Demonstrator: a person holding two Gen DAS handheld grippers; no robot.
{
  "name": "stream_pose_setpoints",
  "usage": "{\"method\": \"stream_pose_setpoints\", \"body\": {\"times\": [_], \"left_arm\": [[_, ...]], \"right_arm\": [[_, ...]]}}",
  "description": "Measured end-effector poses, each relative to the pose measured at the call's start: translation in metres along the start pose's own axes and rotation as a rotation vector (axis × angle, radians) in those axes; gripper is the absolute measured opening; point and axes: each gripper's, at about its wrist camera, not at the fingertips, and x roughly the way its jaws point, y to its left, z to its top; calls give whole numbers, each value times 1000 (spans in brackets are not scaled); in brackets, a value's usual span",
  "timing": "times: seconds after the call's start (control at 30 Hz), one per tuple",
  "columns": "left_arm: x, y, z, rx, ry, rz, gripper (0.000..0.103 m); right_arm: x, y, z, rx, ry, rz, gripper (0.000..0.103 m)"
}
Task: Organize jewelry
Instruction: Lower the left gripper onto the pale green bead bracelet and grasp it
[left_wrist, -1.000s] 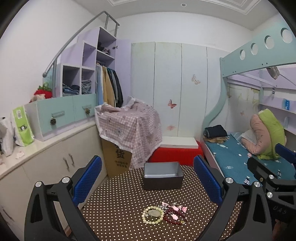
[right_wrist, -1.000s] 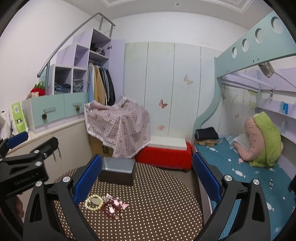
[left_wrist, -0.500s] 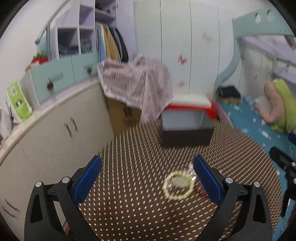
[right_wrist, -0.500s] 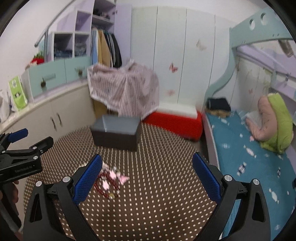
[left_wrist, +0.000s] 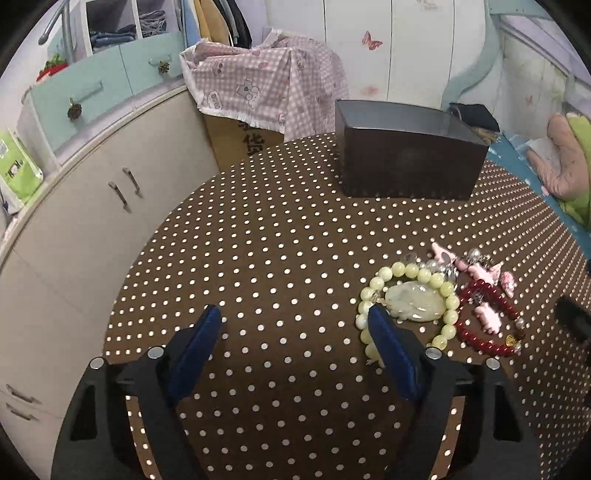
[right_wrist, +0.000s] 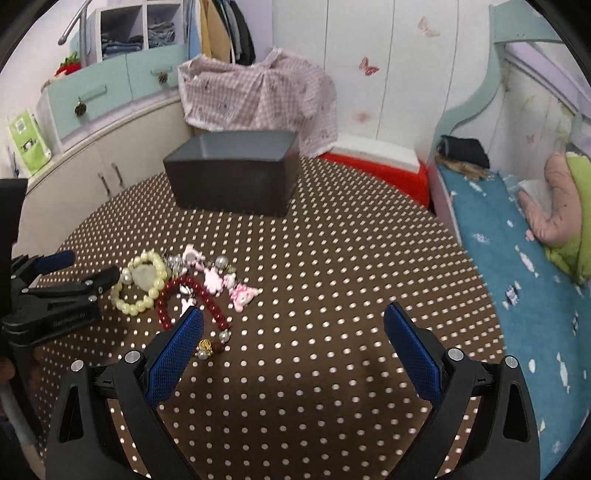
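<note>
A pile of jewelry lies on the brown dotted round table (left_wrist: 280, 258): a pale green bead bracelet (left_wrist: 397, 271) around a jade pendant (left_wrist: 415, 303), a dark red bead bracelet (left_wrist: 487, 321) and a pink charm bracelet (left_wrist: 480, 267). An open dark box (left_wrist: 406, 166) stands at the table's far side. My left gripper (left_wrist: 295, 317) is open and low over the table, its right finger touching the green bracelet's near edge. My right gripper (right_wrist: 293, 319) is open and empty; its left finger is by the red bracelet (right_wrist: 192, 295). The box (right_wrist: 232, 177) and the green bracelet (right_wrist: 142, 282) also show in the right wrist view.
White cabinets (left_wrist: 92, 206) curve along the left. A cardboard box under a pink checked cloth (left_wrist: 266, 85) stands behind the table. A bed with a blue sheet (right_wrist: 517, 236) lies to the right, a red and white stool (right_wrist: 376, 162) behind the table.
Both grippers have dropped toward the table and tilted down. The jewelry pile is now much closer, between the two grippers. Both stay open.
</note>
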Motion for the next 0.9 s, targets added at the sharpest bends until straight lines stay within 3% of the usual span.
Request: {"method": "stream_pose_setpoints", "body": {"times": [0.4, 0.43, 0.47, 0.63, 0.7, 0.87, 0.9], "left_arm": [[-8, -13, 1, 69, -3, -32, 77], [-6, -14, 0, 72, 5, -30, 73], [-3, -16, -1, 76, 20, -33, 62], [-1, -15, -6, 61, 50, -57, 53], [-1, -13, -6, 46, 58, -105, 35], [-1, -11, -4, 48, 54, -114, 8], [-1, -11, -4, 46, 52, -121, 8]], "right_arm": [[14, 5, 1, -2, 28, 26, 95], [14, 6, 0, -2, 30, 27, 95], [15, 6, 0, 0, 31, 28, 95], [14, 5, 0, 3, 31, 33, 95], [15, 5, -1, 3, 38, 38, 95], [16, 11, -6, -11, 49, 65, 95], [17, 12, -7, -12, 53, 73, 94]]}}
